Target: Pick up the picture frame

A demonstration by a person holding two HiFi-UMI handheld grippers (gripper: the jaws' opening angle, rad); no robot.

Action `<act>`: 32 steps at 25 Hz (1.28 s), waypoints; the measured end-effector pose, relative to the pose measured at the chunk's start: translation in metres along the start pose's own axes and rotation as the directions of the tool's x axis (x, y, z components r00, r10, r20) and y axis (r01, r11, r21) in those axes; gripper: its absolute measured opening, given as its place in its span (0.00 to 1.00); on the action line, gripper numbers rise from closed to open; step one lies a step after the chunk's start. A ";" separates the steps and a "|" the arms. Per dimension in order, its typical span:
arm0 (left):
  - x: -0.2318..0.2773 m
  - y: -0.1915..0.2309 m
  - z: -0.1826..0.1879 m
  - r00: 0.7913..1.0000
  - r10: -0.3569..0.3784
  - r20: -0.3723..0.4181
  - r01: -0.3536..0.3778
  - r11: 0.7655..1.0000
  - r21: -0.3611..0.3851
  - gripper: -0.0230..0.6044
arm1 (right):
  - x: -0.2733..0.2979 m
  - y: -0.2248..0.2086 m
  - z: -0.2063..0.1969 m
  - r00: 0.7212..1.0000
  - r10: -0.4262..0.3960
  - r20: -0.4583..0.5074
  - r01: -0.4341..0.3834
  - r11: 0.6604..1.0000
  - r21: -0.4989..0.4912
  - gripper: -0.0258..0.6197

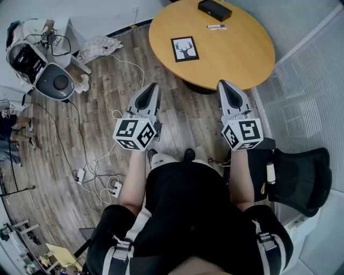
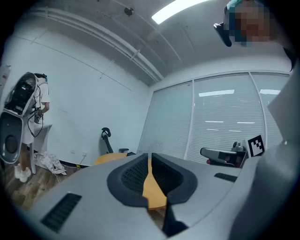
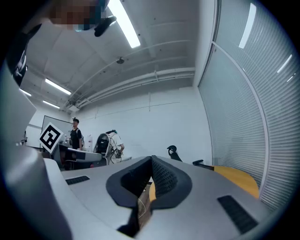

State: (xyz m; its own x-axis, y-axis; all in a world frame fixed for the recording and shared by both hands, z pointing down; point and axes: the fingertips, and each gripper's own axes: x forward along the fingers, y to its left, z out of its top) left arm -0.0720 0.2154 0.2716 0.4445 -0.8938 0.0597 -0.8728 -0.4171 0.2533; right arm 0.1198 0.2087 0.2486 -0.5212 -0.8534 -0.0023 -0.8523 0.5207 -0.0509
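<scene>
The picture frame (image 1: 184, 49), black-edged with a deer silhouette on white, lies flat on the round wooden table (image 1: 242, 59) in the head view. My left gripper (image 1: 152, 87) hovers over the floor short of the table's near edge, jaws shut and empty. My right gripper (image 1: 224, 84) sits at the table's near rim, also shut with nothing held. Both point level toward the table. In the left gripper view the shut gripper (image 2: 150, 159) shows only a sliver of tabletop (image 2: 152, 187). The right gripper (image 3: 151, 161) is likewise shut in its own view. The frame is hidden in both gripper views.
A black box (image 1: 214, 9) and markers (image 1: 216, 26) lie at the table's far side. A black office chair (image 1: 298, 174) stands right of me. Cables (image 1: 97, 172) and a power strip cross the wood floor at left, near a white machine (image 1: 40, 67). A glass wall with blinds (image 1: 312, 80) runs along the right.
</scene>
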 end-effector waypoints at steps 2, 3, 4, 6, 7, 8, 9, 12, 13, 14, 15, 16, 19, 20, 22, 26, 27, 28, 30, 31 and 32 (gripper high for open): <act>0.001 -0.005 0.000 1.000 -0.006 0.003 0.006 1.000 0.000 0.10 | -0.003 -0.001 0.001 1.000 0.000 0.001 0.000 1.000 -0.005 0.06; 0.001 -0.008 0.000 1.000 -0.009 0.003 0.009 1.000 0.002 0.10 | -0.004 -0.001 0.002 1.000 0.002 0.001 -0.002 1.000 -0.006 0.06; 0.000 -0.011 0.000 1.000 -0.011 0.003 0.011 1.000 0.005 0.10 | -0.006 -0.001 0.002 1.000 0.004 0.001 -0.004 1.000 -0.008 0.06; -0.001 -0.015 -0.001 1.000 -0.012 0.000 0.012 1.000 0.009 0.10 | -0.010 0.000 0.001 1.000 0.011 0.001 -0.011 1.000 -0.009 0.06; -0.001 -0.017 -0.003 1.000 -0.012 -0.003 0.012 1.000 0.008 0.10 | -0.011 0.000 0.000 1.000 0.014 0.003 -0.014 1.000 -0.007 0.06; 0.000 -0.019 -0.004 1.000 -0.012 -0.006 0.012 1.000 0.008 0.10 | -0.013 0.000 -0.001 1.000 0.015 0.007 -0.015 1.000 -0.006 0.06; 0.000 -0.022 -0.006 1.000 -0.011 -0.010 0.011 1.000 0.008 0.10 | -0.015 -0.001 -0.002 1.000 0.012 0.013 -0.012 1.000 -0.009 0.06; -0.001 -0.029 -0.010 1.000 -0.004 -0.019 0.004 1.000 0.011 0.10 | -0.023 -0.005 -0.002 0.999 0.001 0.032 -0.001 1.000 -0.009 0.07; -0.001 -0.030 -0.011 1.000 0.001 -0.020 -0.001 1.000 0.012 0.10 | -0.025 -0.006 -0.003 0.999 0.006 0.036 -0.006 1.000 0.005 0.07; -0.001 -0.031 -0.013 1.000 0.006 -0.021 -0.006 1.000 0.011 0.10 | -0.026 -0.007 -0.005 0.999 0.012 0.036 -0.013 1.000 0.018 0.07; 0.000 -0.031 -0.016 1.000 0.010 -0.024 -0.010 1.000 0.010 0.10 | -0.027 -0.008 -0.008 0.999 0.018 0.032 -0.019 1.000 0.023 0.07; 0.000 -0.032 -0.020 0.999 0.013 -0.029 -0.013 1.000 0.008 0.10 | -0.027 -0.009 -0.011 0.999 0.021 0.024 -0.021 0.999 0.024 0.07; 0.001 -0.032 -0.032 0.998 0.016 -0.053 -0.015 1.000 0.010 0.10 | -0.023 -0.014 -0.023 1.000 0.018 -0.005 -0.017 0.999 0.039 0.07; 0.001 -0.031 -0.035 0.998 0.015 -0.062 -0.015 1.000 0.011 0.10 | -0.020 -0.015 -0.026 1.000 0.014 -0.012 -0.013 0.999 0.047 0.07; 0.004 -0.025 -0.041 0.997 0.019 -0.076 -0.018 1.000 0.010 0.10 | -0.015 -0.016 -0.033 1.000 0.007 -0.027 -0.006 0.998 0.056 0.07; 0.018 -0.010 -0.048 0.995 0.035 -0.094 -0.034 0.999 0.006 0.10 | 0.000 -0.017 -0.050 0.998 0.020 -0.066 -0.015 0.997 0.072 0.07; 0.022 -0.005 -0.049 0.995 0.036 -0.098 -0.035 0.999 0.007 0.10 | 0.005 -0.018 -0.053 0.997 0.024 -0.074 -0.018 0.997 0.077 0.07; 0.026 0.000 -0.050 0.994 0.035 -0.102 -0.035 0.999 0.008 0.10 | 0.012 -0.018 -0.056 0.996 0.025 -0.081 -0.019 0.997 0.080 0.07; 0.036 0.010 -0.051 0.993 0.033 -0.112 -0.032 0.999 0.010 0.10 | 0.026 -0.020 -0.060 0.996 0.020 -0.091 -0.012 0.996 0.085 0.07; 0.042 0.016 -0.050 0.993 0.031 -0.116 -0.030 0.999 0.011 0.10 | 0.034 -0.022 -0.061 0.995 0.016 -0.095 -0.008 0.996 0.087 0.07; 0.049 0.022 -0.049 0.992 0.029 -0.120 -0.027 1.000 0.013 0.10 | 0.043 -0.024 -0.061 0.995 0.015 -0.098 -0.006 0.996 0.088 0.07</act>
State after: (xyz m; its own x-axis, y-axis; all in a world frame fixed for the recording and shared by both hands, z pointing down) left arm -0.0591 0.1708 0.3277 0.4403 -0.8791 0.1827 -0.8871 -0.3946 0.2393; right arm 0.1154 0.1613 0.3106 -0.5359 -0.8389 0.0951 -0.8416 0.5220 -0.1385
